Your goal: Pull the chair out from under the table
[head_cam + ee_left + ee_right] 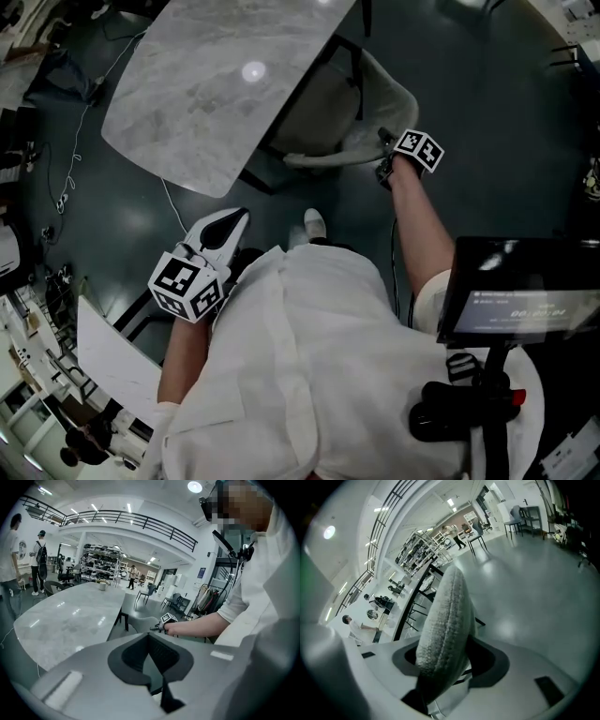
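Observation:
A light grey padded chair stands tucked under the marble-topped table, its curved backrest sticking out on the near right. My right gripper reaches down onto the backrest's rim. In the right gripper view the fuzzy backrest edge runs between the wide-spread jaws of the right gripper, and I see no pad pressing on it. My left gripper hangs by the table's near corner, away from the chair, shut with nothing in it. In the left gripper view the left gripper faces the table and the chair.
A dark stand with a screen rises at my right. A white board lies on the floor at lower left, and thin cables trail left of the table. My shoe is near the chair. People stand far off.

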